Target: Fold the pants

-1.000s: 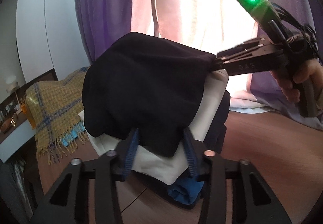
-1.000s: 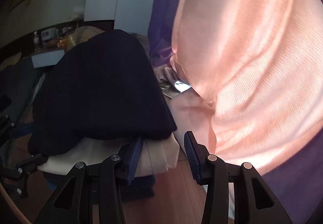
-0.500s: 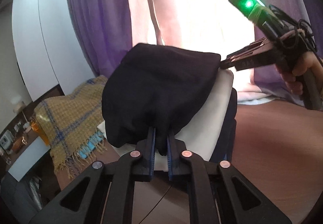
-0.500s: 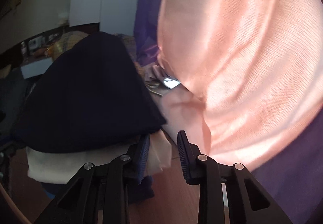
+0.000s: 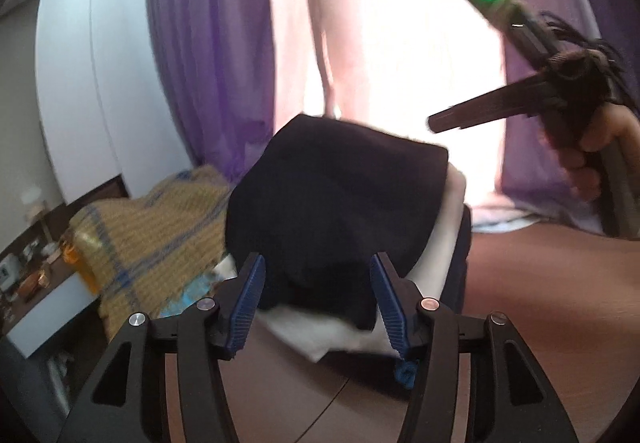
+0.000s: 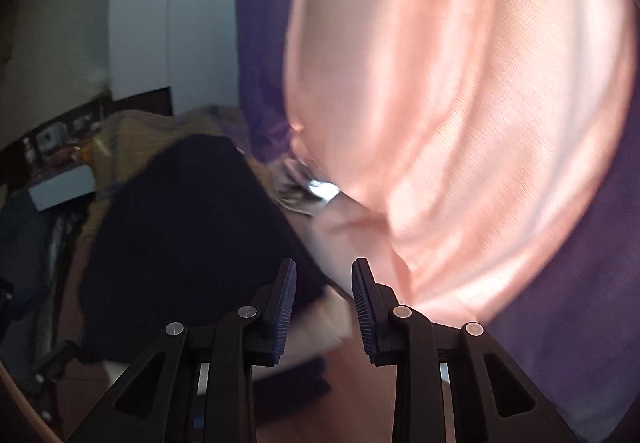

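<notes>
While both tools gape, folded pants [image 5: 340,203] top white cloth [image 5: 444,227].

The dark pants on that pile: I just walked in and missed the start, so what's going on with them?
A person holding a gripper in each hand is folding clothes. The dark pants lie folded on top of a stack, over a white garment, on the brown table. The left gripper is open, its fingers either side of the pants' near edge. The right gripper is open too, lifted off the far corner and holding nothing.
</notes>
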Demonstrator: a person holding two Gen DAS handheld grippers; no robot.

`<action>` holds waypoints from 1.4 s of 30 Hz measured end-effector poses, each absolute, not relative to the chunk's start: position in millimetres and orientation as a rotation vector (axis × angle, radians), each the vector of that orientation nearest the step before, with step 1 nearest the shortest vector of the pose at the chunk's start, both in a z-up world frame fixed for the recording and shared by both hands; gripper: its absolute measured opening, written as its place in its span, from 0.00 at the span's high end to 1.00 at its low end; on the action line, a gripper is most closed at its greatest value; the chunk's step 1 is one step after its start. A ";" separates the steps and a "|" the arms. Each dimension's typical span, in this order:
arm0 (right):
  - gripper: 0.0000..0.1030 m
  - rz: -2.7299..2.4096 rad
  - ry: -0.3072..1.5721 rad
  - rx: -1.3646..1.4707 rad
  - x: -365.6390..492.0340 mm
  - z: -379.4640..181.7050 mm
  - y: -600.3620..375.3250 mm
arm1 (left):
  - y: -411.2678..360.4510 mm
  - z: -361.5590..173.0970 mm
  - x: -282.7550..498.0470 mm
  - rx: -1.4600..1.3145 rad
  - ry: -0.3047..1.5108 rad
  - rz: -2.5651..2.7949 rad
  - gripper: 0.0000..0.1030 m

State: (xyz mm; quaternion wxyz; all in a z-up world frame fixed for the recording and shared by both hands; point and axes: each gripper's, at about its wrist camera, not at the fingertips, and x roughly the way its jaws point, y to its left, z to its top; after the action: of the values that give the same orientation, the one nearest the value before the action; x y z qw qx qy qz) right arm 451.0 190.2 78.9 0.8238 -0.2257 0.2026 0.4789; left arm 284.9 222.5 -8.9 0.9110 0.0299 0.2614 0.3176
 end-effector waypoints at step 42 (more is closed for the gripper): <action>0.19 0.721 0.323 -0.243 304.8 117.2 135.9 | 245.1 74.0 187.1 -0.124 0.434 0.463 0.09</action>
State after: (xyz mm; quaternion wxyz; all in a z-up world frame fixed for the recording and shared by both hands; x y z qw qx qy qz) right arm 304.8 135.9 117.2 0.9159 -0.1180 0.1570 0.3501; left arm 187.1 245.1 74.0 0.9481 -0.0609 0.2134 0.2275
